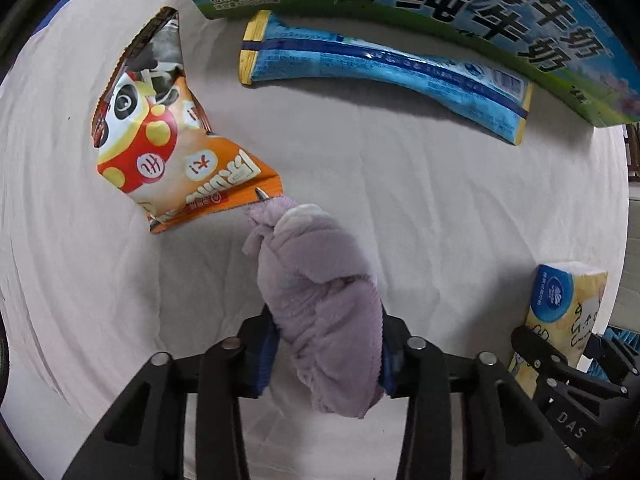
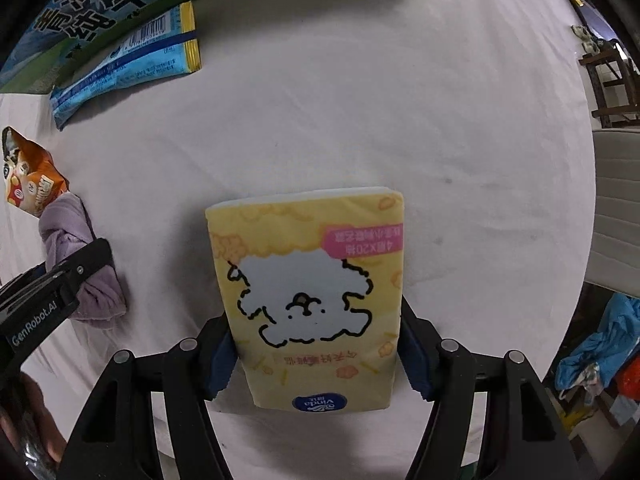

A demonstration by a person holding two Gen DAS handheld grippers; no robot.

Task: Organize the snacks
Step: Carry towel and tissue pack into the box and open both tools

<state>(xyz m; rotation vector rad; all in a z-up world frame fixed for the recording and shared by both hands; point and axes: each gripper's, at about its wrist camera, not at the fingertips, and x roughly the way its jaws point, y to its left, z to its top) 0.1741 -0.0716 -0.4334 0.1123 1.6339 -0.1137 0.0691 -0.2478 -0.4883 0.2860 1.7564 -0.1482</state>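
My left gripper (image 1: 326, 356) is shut on a rolled lilac towel (image 1: 320, 300), whose far end touches an orange panda snack bag (image 1: 160, 136) lying on the white cloth. A long blue snack packet (image 1: 384, 68) lies beyond, along the green-and-blue milk carton box (image 1: 460, 8). My right gripper (image 2: 320, 356) is shut on a yellow tissue pack (image 2: 316, 300) printed with a white fluffy dog, held just above the cloth. The right wrist view also shows the left gripper (image 2: 86, 276) with the lilac towel (image 2: 68, 232), the orange bag (image 2: 32, 176) and the blue packet (image 2: 128, 64).
White cloth (image 1: 400, 200) covers the table. The milk box (image 2: 100, 4) runs along the far edge. Off the table's right side are a pale chair (image 2: 616, 208), a wooden frame (image 2: 612, 80) and blue fabric (image 2: 600, 344). A hand (image 2: 28, 420) shows at lower left.
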